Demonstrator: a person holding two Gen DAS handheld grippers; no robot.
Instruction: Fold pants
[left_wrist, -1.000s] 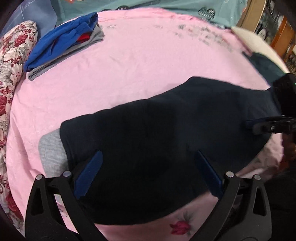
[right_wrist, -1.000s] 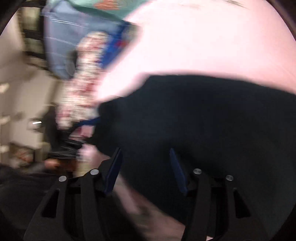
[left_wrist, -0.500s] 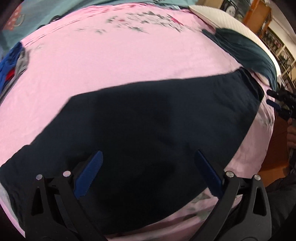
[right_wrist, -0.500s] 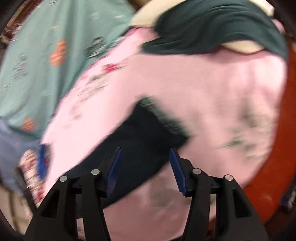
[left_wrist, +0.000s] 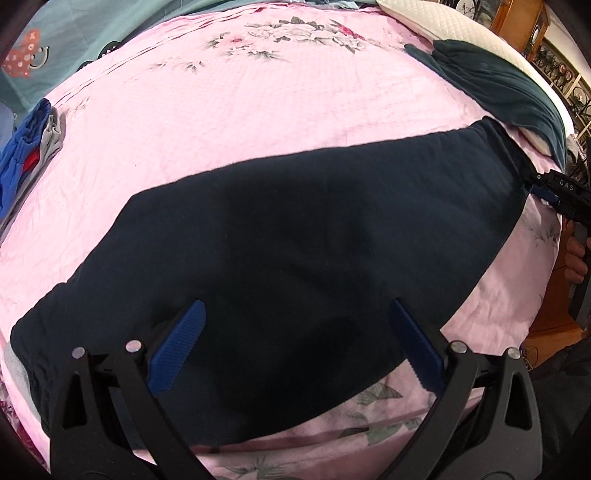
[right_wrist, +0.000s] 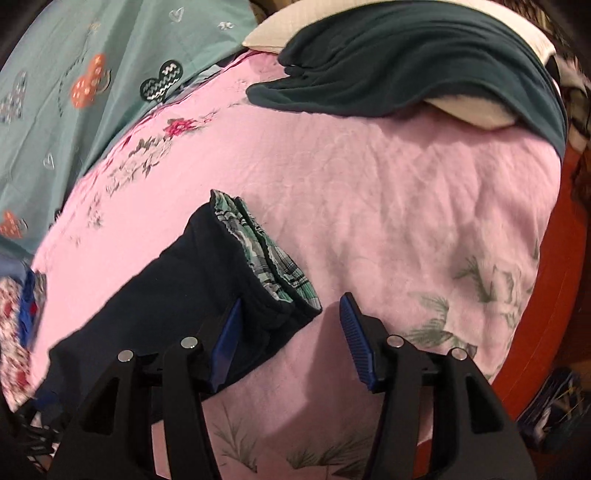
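Dark navy pants (left_wrist: 295, 236) lie flat across the pink bedsheet (left_wrist: 240, 110), folded lengthwise, with a grey band at the left end. My left gripper (left_wrist: 295, 339) is open just above the near middle of the pants, holding nothing. In the right wrist view the pants' right end (right_wrist: 184, 280) shows a green plaid lining (right_wrist: 266, 251). My right gripper (right_wrist: 291, 332) is open at that end's near corner, its left finger over the dark cloth, holding nothing. The right gripper also shows in the left wrist view (left_wrist: 561, 192) at the pants' far right end.
A dark teal garment (right_wrist: 406, 55) lies draped over a white pillow (left_wrist: 443, 22) at the bed's right. A folded blue and grey stack (left_wrist: 26, 155) sits at the left. A teal patterned cover (right_wrist: 74, 74) lies behind. The bed's orange-brown edge (right_wrist: 561, 258) is at right.
Both views have swung toward the pants' right end. My right gripper has moved from over the pants' middle to the plaid-lined end. The pants have stayed flat.
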